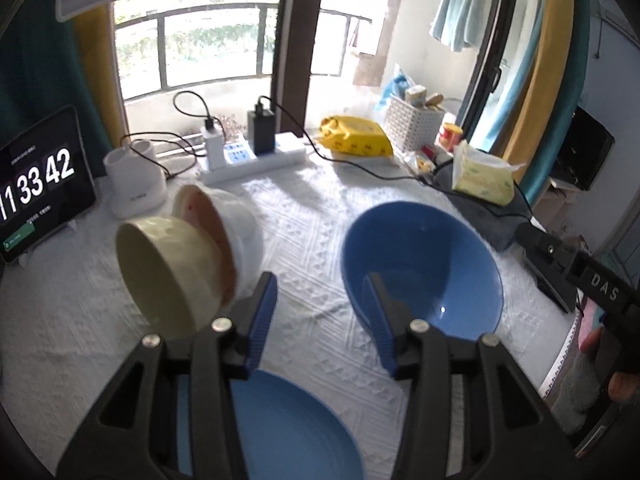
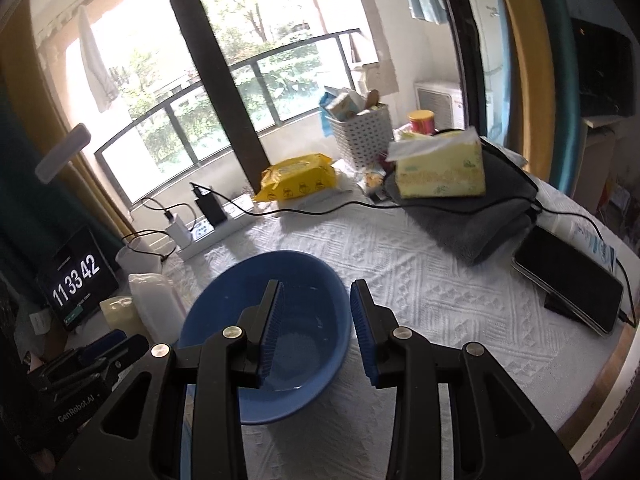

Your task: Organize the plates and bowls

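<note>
Left gripper (image 1: 322,312): jaws apart, nothing between the blue pads, above the cloth between plate and bowl; also at the lower left edge of the right wrist view (image 2: 100,350)
Right gripper (image 2: 316,324): jaws apart, nothing gripped; left pad over the bowl's hollow, right pad just outside its rim; black body also at the right edge of the left wrist view (image 1: 576,268)
Hand (image 1: 612,364): partly seen under the right gripper's body, at the table edge
Plate (image 1: 288,428): blue, flat on the cloth, nearest the left camera, partly hidden by gripper arms
Bowl (image 1: 424,268): blue, upright on the cloth, right of centre in the left view; empty, with a wet sheen at the bottom
Cups (image 1: 180,268): cream one nested in a white one with pinkish inside, both tipped on their sides, mouths toward the left; left of the bowl, well apart from it
Cloth (image 1: 312,216): white, textured, covers the table
Holder (image 1: 134,180): white, upright, behind the cups
Tablet (image 1: 36,184): propped at far left, showing 11 33 42
Phone (image 2: 568,280): dark screen, propped on a stand at right, cable attached
Towel (image 2: 480,216): grey, folded, tissue pack (image 2: 440,168) on top
Power strip (image 1: 256,156): behind the cups, white and black chargers plugged in
Wipes (image 1: 356,136): yellow pack by the window
Basket (image 1: 412,120): white, filled with packets, red tin (image 1: 450,136) just beside it
Window (image 1: 200,40): railing and greenery beyond
</note>
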A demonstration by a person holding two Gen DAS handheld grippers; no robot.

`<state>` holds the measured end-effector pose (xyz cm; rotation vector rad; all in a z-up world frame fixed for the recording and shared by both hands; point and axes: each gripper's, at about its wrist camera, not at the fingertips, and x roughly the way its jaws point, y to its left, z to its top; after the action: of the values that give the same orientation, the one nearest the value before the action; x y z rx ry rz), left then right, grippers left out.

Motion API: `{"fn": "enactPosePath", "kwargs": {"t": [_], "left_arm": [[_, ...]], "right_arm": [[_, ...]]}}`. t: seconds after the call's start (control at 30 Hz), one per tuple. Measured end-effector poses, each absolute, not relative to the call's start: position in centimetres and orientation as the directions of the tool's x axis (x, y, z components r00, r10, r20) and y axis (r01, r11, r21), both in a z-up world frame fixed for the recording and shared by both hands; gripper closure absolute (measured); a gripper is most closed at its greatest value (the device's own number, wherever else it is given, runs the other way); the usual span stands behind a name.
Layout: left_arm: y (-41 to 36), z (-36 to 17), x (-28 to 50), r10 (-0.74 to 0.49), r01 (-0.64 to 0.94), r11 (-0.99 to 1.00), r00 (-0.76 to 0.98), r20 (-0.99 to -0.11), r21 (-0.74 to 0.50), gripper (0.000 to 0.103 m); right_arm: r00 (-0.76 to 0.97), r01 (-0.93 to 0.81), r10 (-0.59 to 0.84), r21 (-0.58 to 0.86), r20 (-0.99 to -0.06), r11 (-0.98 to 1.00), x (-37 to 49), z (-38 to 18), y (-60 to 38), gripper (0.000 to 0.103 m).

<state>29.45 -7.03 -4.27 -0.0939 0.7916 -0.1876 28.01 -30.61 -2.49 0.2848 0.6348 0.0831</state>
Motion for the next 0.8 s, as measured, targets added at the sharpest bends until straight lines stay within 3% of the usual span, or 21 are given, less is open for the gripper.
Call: {"fn": "enactPosePath", "kwargs": {"t": [0.8], "left_arm": [[0.6,-2.6,28.4,-0.117,0.025,0.988,0.763,-0.636,-0.152,0.056]], "right_arm": [[0.791,-0.186,0.264,0.194,-0.552,0.963,29.3,-0.2,-21.2,0.066]]}}
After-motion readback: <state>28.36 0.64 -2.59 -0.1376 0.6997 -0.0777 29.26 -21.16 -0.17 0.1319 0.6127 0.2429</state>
